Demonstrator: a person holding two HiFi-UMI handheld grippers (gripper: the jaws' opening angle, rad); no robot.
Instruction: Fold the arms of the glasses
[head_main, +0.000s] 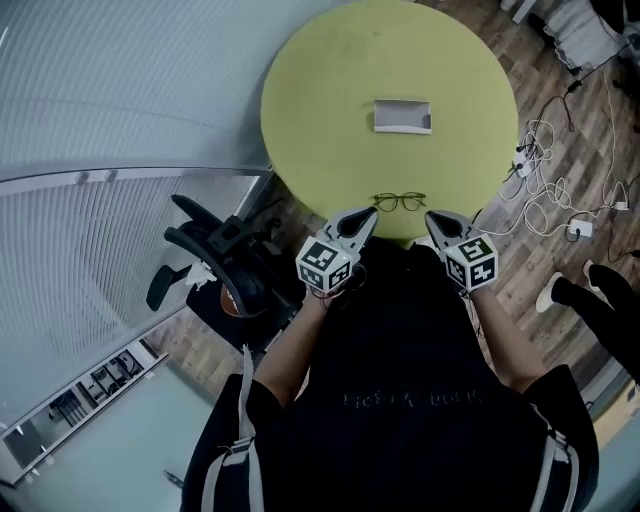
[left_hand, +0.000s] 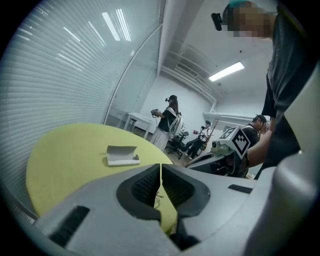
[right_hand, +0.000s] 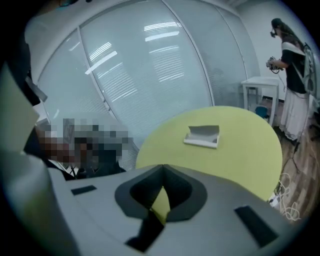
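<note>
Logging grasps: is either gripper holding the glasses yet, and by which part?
Nothing is held. The left gripper and right gripper are both shut and empty; the glasses lie on the table, apart from both.

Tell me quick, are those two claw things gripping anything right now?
Left gripper: closed, holding nothing.
Right gripper: closed, holding nothing.
The glasses lie on the table just ahead of both, not gripped.

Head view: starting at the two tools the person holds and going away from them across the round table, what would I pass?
Left gripper and right gripper side by side, jaws shut → glasses at the near edge of the yellow-green table → white case near its middle.
</note>
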